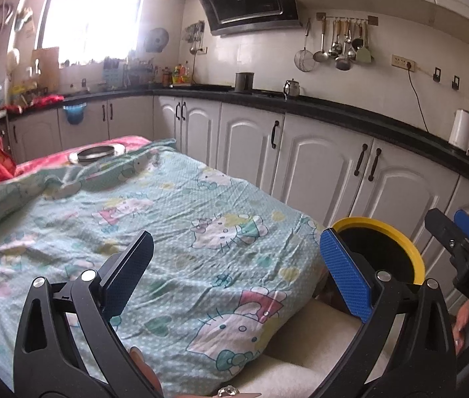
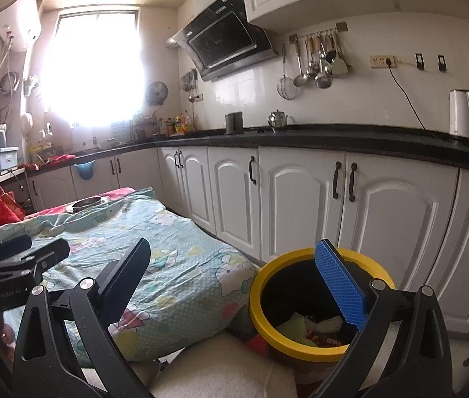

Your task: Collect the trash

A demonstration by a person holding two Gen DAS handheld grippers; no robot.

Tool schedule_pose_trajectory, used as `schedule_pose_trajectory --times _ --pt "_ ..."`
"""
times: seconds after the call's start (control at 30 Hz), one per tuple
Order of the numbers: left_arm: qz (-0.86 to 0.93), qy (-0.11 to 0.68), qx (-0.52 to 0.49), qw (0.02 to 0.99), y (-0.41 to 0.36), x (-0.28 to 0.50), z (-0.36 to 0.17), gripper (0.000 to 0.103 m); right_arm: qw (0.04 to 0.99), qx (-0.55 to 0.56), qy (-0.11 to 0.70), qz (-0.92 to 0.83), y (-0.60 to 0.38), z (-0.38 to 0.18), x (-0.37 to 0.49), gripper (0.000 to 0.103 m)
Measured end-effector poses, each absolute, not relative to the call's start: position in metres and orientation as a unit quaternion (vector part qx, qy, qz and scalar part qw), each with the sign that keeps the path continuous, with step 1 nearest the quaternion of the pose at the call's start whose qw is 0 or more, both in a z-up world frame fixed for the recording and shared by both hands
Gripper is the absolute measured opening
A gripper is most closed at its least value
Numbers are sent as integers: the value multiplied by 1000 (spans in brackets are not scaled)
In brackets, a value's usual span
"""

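**Both grippers empty, bin at right**

Left hand-held gripper (image 1: 234, 278) spread wide, holding nothing, over the patterned sheet (image 1: 174, 219). Right hand-held gripper (image 2: 237, 285) likewise wide and empty; the yellow-rimmed bin (image 2: 261, 315) sits just below its blue finger, scraps already inside. No loose trash shows ahead. Judgement: scan the sheet slowly before committing. Bin base and the sheet's near edge are cut off.

Blue pad hides part of the bin (image 2: 261, 301) contents.
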State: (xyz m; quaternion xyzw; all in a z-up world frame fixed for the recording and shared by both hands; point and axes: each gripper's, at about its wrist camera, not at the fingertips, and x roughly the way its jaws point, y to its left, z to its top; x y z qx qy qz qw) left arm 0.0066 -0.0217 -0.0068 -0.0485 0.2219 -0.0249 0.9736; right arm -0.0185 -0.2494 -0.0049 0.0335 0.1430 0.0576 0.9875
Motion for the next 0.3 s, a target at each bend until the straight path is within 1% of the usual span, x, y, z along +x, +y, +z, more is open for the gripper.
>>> schedule_pose_trajectory --times 0.07,0.13,0.27,0.3 --pt "-25 238 -63 969 -13 9 -8 92 986 37 152 55 -251 -4 -14 97" --pt "-15 267 -101 958 16 15 -6 92 984 35 162 72 -245 0 -6 97" --pt "97 285 -147 942 111 12 0 92 971 7 180 154 -196 14 16 97" --pt "154 284 -159 933 157 2 1 92 966 1 186 180 -180 17 20 97"
